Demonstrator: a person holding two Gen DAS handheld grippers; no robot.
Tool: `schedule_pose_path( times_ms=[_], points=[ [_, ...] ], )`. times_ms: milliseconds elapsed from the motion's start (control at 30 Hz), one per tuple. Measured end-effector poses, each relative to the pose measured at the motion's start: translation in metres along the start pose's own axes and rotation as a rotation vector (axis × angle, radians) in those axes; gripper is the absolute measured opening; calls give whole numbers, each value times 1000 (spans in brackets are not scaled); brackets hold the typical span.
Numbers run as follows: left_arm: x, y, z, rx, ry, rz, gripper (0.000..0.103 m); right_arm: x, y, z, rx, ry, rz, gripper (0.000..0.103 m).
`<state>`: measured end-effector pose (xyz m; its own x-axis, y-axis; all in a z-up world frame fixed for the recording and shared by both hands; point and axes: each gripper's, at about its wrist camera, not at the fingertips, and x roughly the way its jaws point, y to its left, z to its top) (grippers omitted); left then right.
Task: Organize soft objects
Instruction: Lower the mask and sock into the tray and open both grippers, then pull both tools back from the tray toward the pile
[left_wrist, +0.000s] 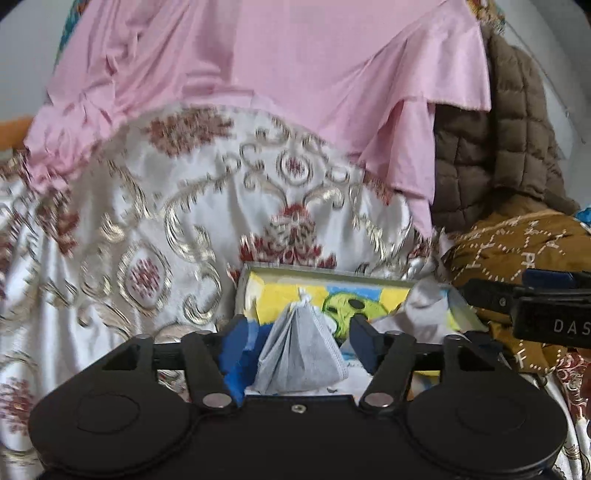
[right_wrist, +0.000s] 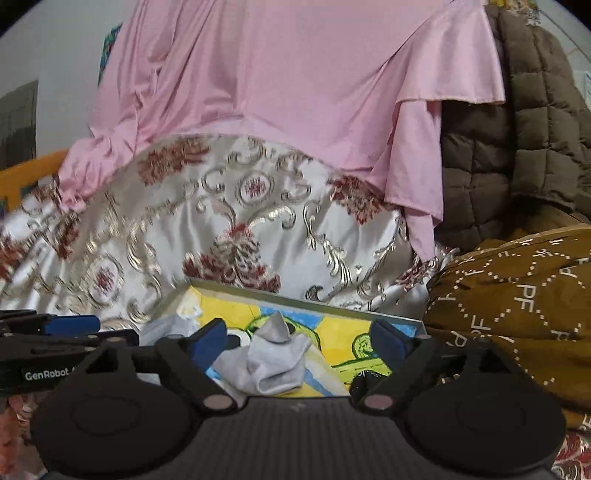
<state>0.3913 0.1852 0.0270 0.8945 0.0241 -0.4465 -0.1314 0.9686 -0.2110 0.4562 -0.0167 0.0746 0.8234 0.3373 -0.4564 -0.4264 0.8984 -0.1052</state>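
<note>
Both wrist views face a shallow box (right_wrist: 306, 303) with a yellow, blue and green cartoon lining, resting on a brocade sheet (right_wrist: 155, 236). The left gripper (left_wrist: 300, 332) and the right gripper (right_wrist: 299, 338) each stand spread, pinching nothing. A grey sock (right_wrist: 271, 363) lies crumpled in the box between the right gripper's fingers; in the left view a grey sock (left_wrist: 301, 360) rises peaked between that gripper's fingers, contact unclear. The step in hand appears to be sorting socks in the box; the next move calls for closing on one sock's edge. Legible writing: "GenRobot" and "DAS" on the grippers, "PF" repeated on the brown cloth (right_wrist: 517, 295).
</note>
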Motion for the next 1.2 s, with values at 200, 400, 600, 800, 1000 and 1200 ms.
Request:
schedule_pose_path(
  times_ms=[200,400,600,800,1000,1200],
  points=[
    [-60,-7,9,31,-117,21,81,-52,-2,1,16,-101,17,101],
    [-120,-19,4,73,-219,21,99,-107,3,1,27,-189,37,103],
    [-172,-30,-13,133,-283,39,102,-154,11,-9,28,-227,66,103],
    [-219,-32,-36,145,-304,36,102,-199,21,-29,12,-273,74,103],
    [-253,-30,-65,163,-255,47,102,-236,32,-62,8,-285,70,103],
    [-279,-24,-97,159,-206,58,102,-261,43,-96,9,-271,72,103]
  ],
)
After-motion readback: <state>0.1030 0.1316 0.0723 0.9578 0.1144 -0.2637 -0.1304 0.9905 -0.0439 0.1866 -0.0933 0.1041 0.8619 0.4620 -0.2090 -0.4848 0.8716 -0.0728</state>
